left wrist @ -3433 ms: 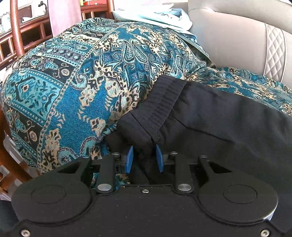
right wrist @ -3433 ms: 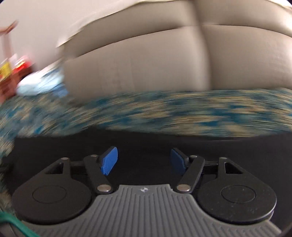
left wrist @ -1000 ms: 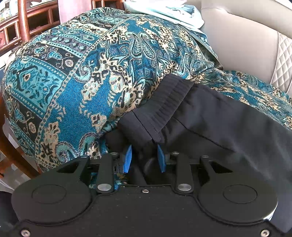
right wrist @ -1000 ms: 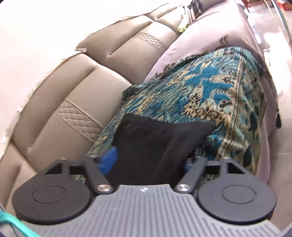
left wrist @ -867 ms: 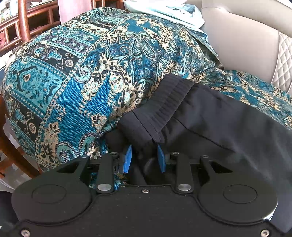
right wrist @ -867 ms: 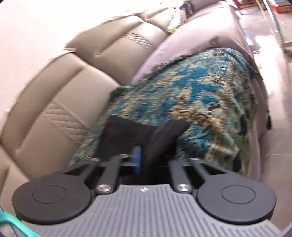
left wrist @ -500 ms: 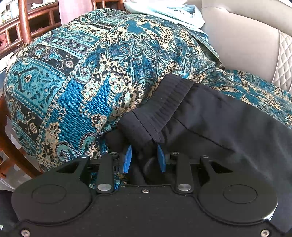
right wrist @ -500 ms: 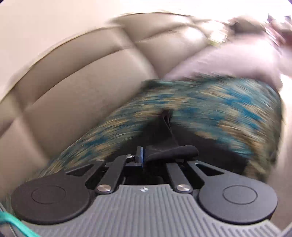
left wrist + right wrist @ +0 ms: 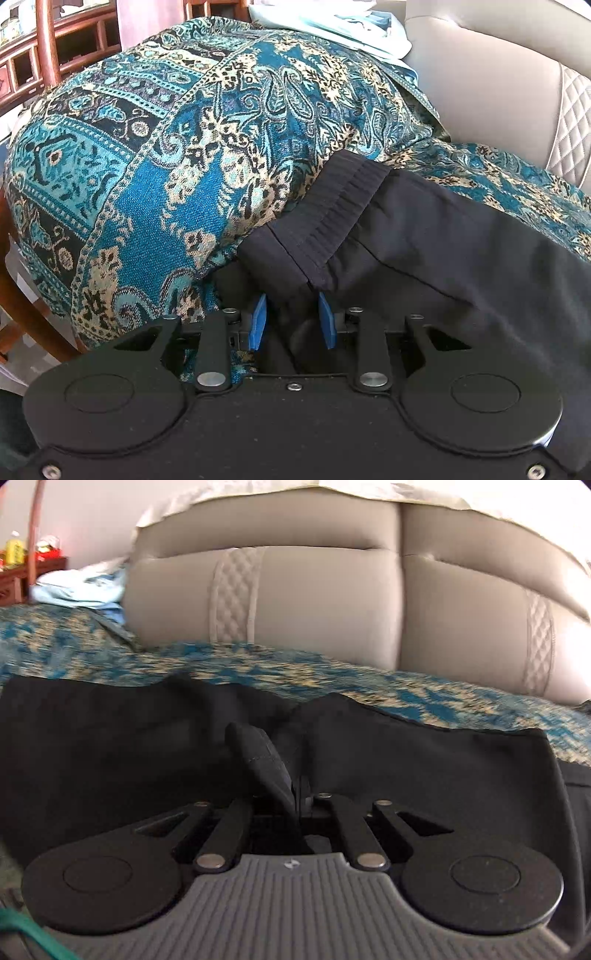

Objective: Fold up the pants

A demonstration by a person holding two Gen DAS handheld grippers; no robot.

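Black pants (image 9: 436, 251) lie on a sofa seat covered by a teal paisley throw (image 9: 155, 155). Their ribbed waistband (image 9: 332, 206) points toward the sofa arm. My left gripper (image 9: 291, 321) is shut on the front corner of the waistband, blue pads pressing the cloth from both sides. In the right wrist view the pants (image 9: 424, 768) spread across the seat. My right gripper (image 9: 295, 794) is shut on a bunched hem of the pants (image 9: 262, 757) and holds it over the black cloth.
The beige quilted sofa back (image 9: 314, 605) rises behind the seat. Light blue folded clothes (image 9: 332, 26) lie on the sofa arm, also seen in the right wrist view (image 9: 81, 587). A dark wooden chair frame (image 9: 44, 48) stands at the left. A red shelf (image 9: 22, 572) stands far left.
My right gripper closed on the pant leg end and swung round with it from the far end of the sofa, now over the black cloth facing the backrest. My left gripper kept still.
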